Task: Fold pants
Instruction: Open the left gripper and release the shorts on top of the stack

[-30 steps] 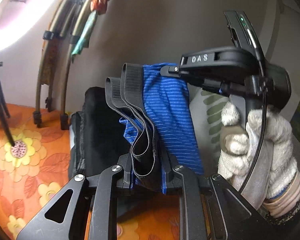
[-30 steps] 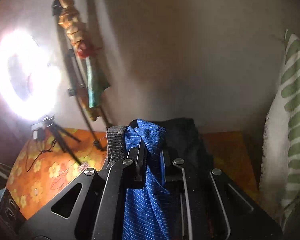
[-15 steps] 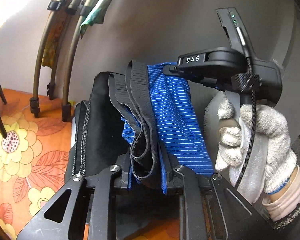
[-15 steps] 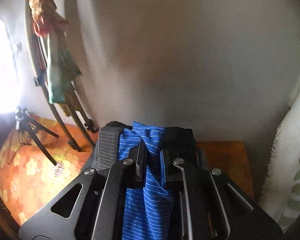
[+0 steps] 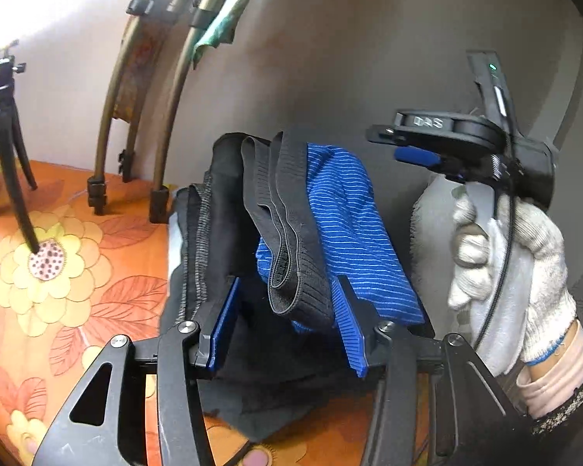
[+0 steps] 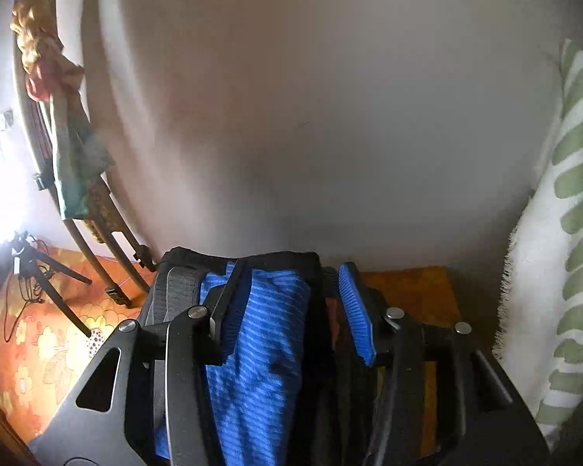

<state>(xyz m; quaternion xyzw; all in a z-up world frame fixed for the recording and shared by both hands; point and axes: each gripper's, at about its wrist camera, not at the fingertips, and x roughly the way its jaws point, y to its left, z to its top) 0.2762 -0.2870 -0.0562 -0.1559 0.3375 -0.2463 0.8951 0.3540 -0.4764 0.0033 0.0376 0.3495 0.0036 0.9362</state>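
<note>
The pants are blue with thin pale stripes, a black elastic waistband and black fabric beside them, bunched in a heap on the orange flowered cloth. My left gripper is open, its blue pads on either side of the waistband loop. In the left wrist view the right gripper is held by a gloved hand to the right of the heap, apart from it. In the right wrist view my right gripper is open over the blue fabric.
A black tripod stands at the left on the cloth. Curved brown hoops with a green rag lean against the grey wall behind. A white pillow with green stripes lies at the right.
Both grippers have opened and let go of the pants. The blue and black fabric has sunk into a heap. The right gripper has moved away to the right.
</note>
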